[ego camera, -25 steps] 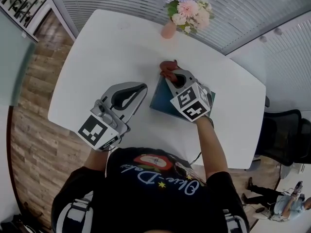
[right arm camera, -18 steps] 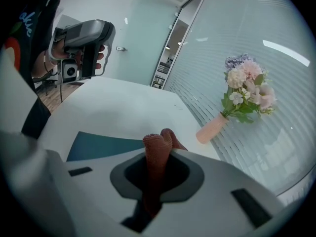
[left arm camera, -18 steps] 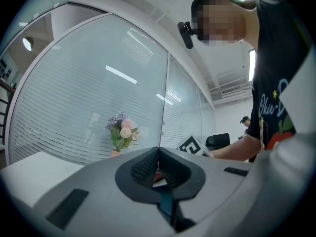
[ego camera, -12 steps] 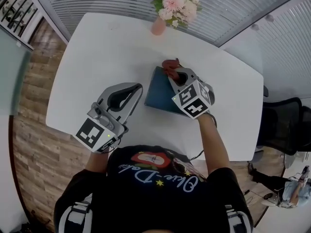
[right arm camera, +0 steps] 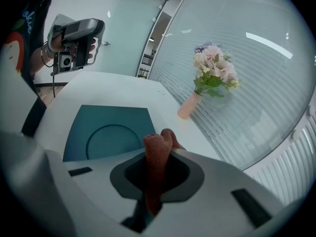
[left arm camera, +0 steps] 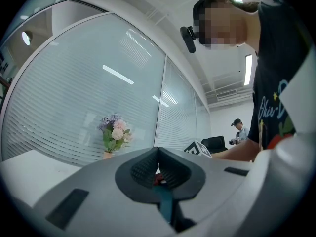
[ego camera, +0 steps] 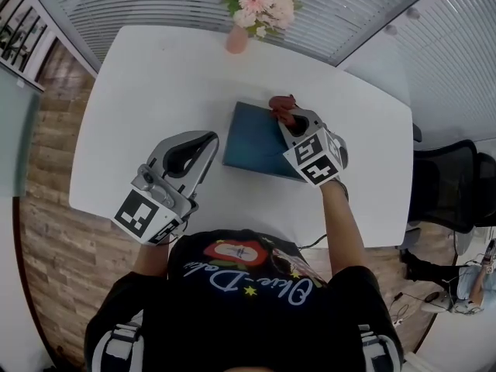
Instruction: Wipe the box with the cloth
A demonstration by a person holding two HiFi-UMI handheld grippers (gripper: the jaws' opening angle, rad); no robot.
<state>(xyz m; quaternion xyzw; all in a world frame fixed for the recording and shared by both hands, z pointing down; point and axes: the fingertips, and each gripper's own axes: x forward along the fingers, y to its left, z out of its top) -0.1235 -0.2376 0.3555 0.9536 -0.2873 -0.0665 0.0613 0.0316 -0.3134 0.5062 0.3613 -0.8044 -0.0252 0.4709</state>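
Observation:
A flat teal box (ego camera: 256,142) with a round recess in its lid (right arm camera: 106,130) lies on the white table (ego camera: 155,76). My right gripper (ego camera: 286,118) is shut on a red cloth (ego camera: 281,107) and holds it at the box's far right corner. In the right gripper view the cloth (right arm camera: 157,164) stands up between the jaws, past the box's edge. My left gripper (ego camera: 208,141) is shut and empty. It hovers just left of the box, apart from it. In its own view the left gripper (left arm camera: 158,154) has its jaws meeting at the tip.
A pink vase of flowers (ego camera: 237,39) stands at the table's far edge by the glass wall with blinds (right arm camera: 247,83). A black office chair (ego camera: 446,184) is at the right. Another person (left arm camera: 239,131) stands far off in the room.
My right gripper has carried the cloth rightwards along the box's far edge, uncovering more of the lid. The left gripper has stayed beside the box.

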